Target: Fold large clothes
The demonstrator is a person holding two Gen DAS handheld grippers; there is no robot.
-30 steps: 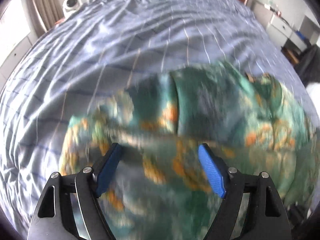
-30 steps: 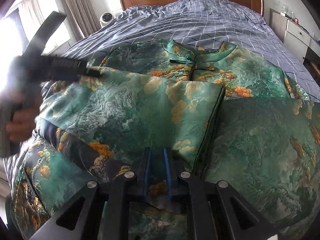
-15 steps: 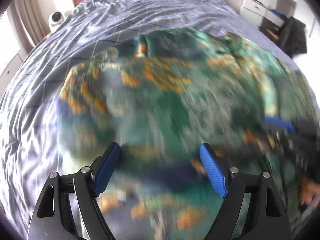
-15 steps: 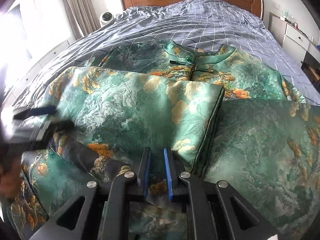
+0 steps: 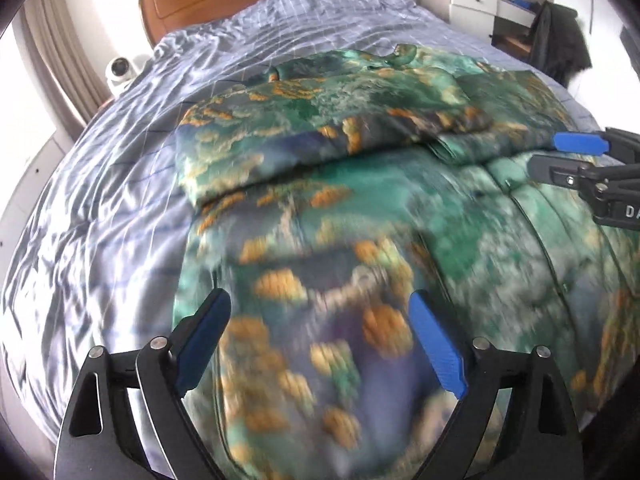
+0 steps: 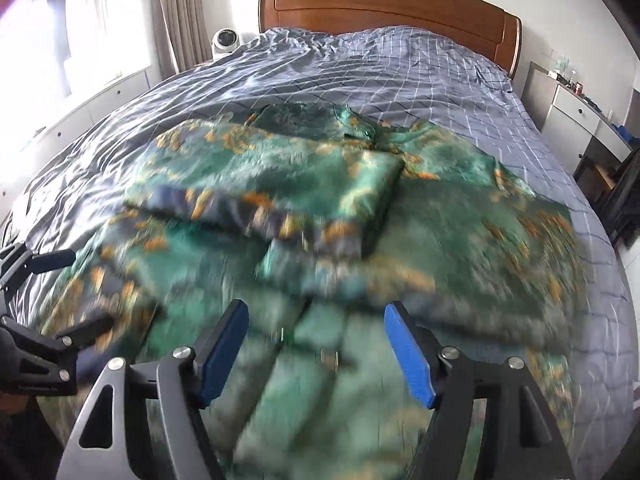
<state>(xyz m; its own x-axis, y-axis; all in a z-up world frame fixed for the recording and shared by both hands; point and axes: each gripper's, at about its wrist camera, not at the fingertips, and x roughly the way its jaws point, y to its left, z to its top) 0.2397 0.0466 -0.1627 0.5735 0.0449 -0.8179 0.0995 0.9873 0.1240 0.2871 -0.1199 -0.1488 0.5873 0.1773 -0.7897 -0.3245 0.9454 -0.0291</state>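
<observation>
A large green garment with orange and blue print point(image 5: 360, 168) point(image 6: 320, 200) lies spread on the bed, its collar at the far end. One sleeve point(image 6: 272, 188) lies folded across the chest. My left gripper point(image 5: 320, 340) is open and empty above the garment's lower left part. My right gripper point(image 6: 316, 344) is open and empty above the lower middle of the garment. The right gripper also shows at the right edge of the left wrist view point(image 5: 584, 160), and the left gripper shows at the left edge of the right wrist view point(image 6: 40, 300).
The bed has a grey-blue checked cover point(image 6: 420, 72) and a wooden headboard point(image 6: 388, 4). A small white fan point(image 6: 226, 40) stands by the curtain at the far left. White drawers point(image 6: 576, 108) and a dark chair point(image 5: 556, 44) stand to the right.
My right gripper has let go of the garment fold and opened, pulling back from it. My left gripper, still open, has swung right and back over the garment's lower part.
</observation>
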